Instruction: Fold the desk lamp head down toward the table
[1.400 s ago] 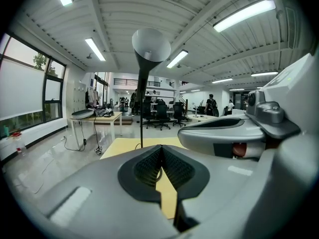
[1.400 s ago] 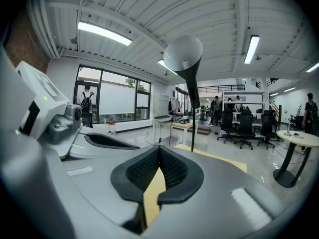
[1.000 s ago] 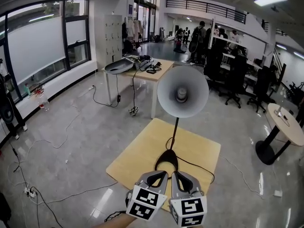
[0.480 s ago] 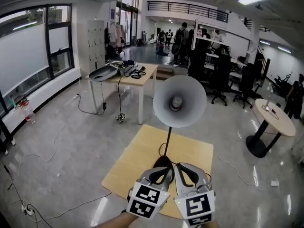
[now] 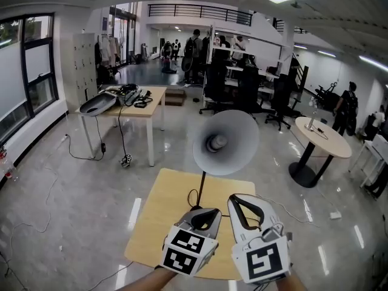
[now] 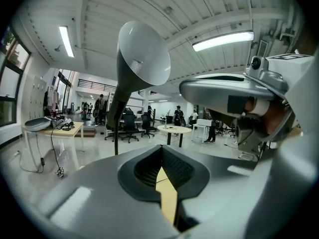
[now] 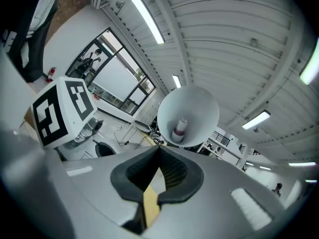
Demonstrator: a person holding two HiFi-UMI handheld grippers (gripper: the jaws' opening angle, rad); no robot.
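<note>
The desk lamp stands on a small light-wood table [image 5: 156,214]. Its white cone shade [image 5: 225,141] is raised and faces me, with the bulb [image 5: 216,143] showing inside. A thin black stem [image 5: 202,185] runs down behind my left gripper [image 5: 212,211], which hides the base. That gripper is shut and empty, low in front of the stem. My right gripper [image 5: 237,197] is also shut and empty, just under the shade's lower rim, apart from it. The left gripper view has the shade [image 6: 144,54] above and ahead. The right gripper view looks into the shade [image 7: 188,116].
A wooden desk [image 5: 154,96] with gear on it stands at the back left, with cables [image 5: 91,156] trailing on the floor below. A round white table [image 5: 324,139] is at the right. Office chairs [image 5: 242,93] and standing people fill the background.
Both grippers have risen and moved forward toward the lamp. The right one has rolled and now sits higher than the left, close under the shade. The lamp itself has not changed shape.
</note>
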